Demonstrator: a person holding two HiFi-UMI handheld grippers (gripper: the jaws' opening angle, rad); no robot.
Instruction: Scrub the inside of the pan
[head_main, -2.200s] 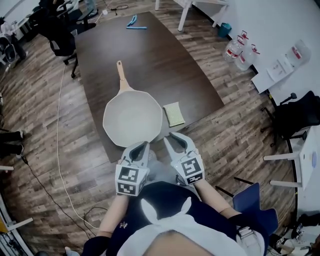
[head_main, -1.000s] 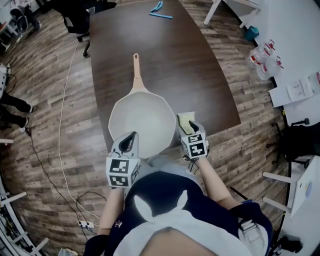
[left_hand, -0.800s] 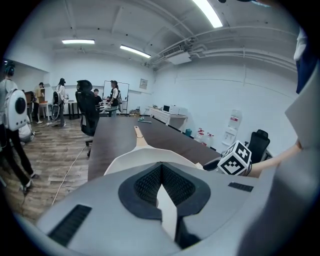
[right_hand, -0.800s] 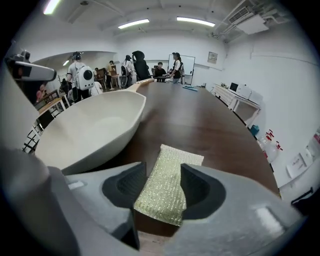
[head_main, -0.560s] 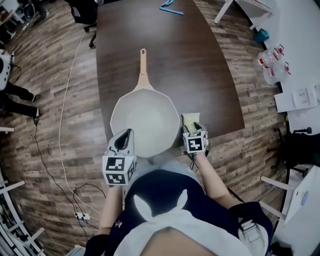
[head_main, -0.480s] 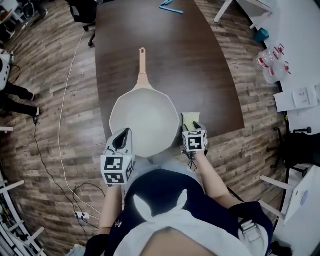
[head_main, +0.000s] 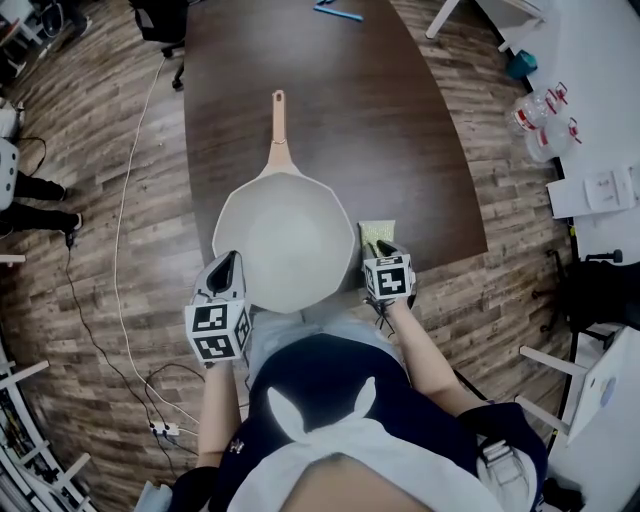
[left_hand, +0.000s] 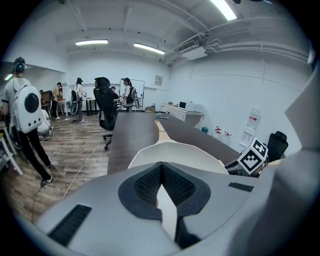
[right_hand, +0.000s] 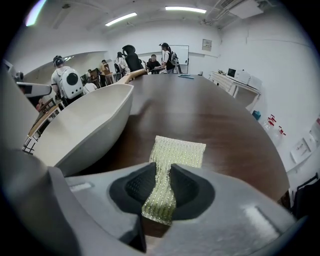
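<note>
A cream-white round metal pan with a tan handle (head_main: 285, 240) sits on the dark brown bench (head_main: 400, 130), handle toward 12 o'clock. The left gripper (head_main: 228, 262) hovers just outside its 8 o'clock rim, fingers (left_hand: 145, 182) clenched on nothing. At the pan's 3 o'clock, the right gripper's (head_main: 383, 250) fingers (right_hand: 190, 187) are closing, pinching the near end of a yellow-green mesh sponge (right_hand: 172, 160).

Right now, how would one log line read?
left tongs shut, empty | right tongs closing on sponge beside pan | pan empty on table
</note>
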